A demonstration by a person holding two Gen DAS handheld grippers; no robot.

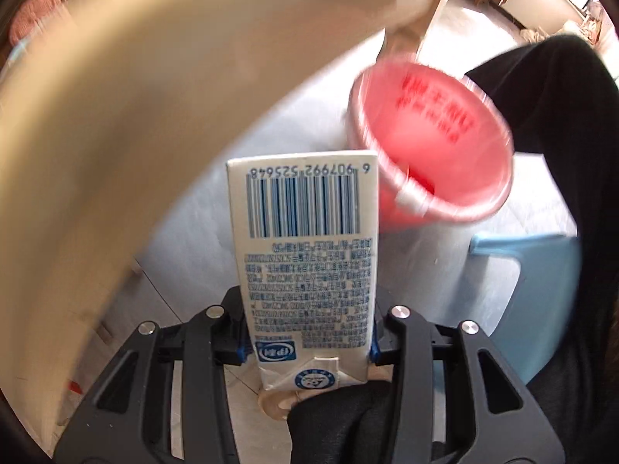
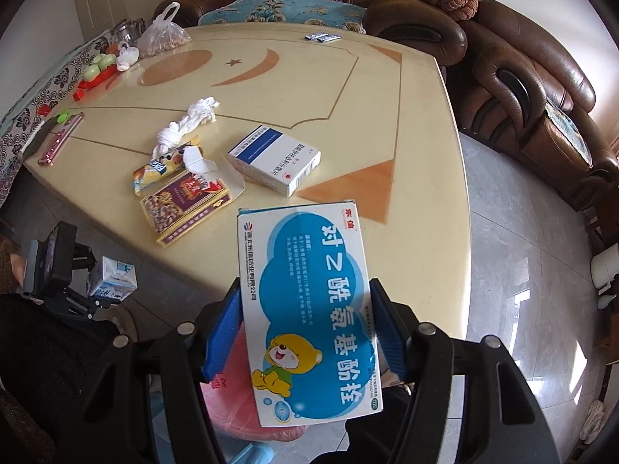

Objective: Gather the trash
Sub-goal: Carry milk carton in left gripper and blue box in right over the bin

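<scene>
The cream dining table (image 2: 406,123) is filling most of the right wrist view, and its edge is curving across the left wrist view, with a brown leather sofa (image 2: 522,89) wrapping around its far side. Beside the table on the grey tiled floor, a red bucket (image 1: 433,147) is sitting open-mouthed and apparently serving as the bin, next to a light blue stool (image 1: 541,301); it is placed within reach of both hands, which suits dropping things in from above. The right gripper (image 2: 305,332) is pinching a blue and white medicine box (image 2: 309,309) across its long sides, its blue pads pressing on both edges, and is holding it over the table's near edge, with pink showing just beneath. The left gripper (image 1: 307,332) is clamping a small milk carton (image 1: 305,259) by its lower body, barcode end pointing away, angled down toward the floor near the bucket, probably for release into it. Still lying on the table, so seemingly waiting to be collected, are a white and blue carton (image 2: 276,162), an opened purple and gold box (image 2: 185,205), a yellow snack wrapper (image 2: 162,166) and a twisted white tissue (image 2: 185,125), clustered close together. Two tiny sachets (image 2: 323,37) are resting near the far edge.
</scene>
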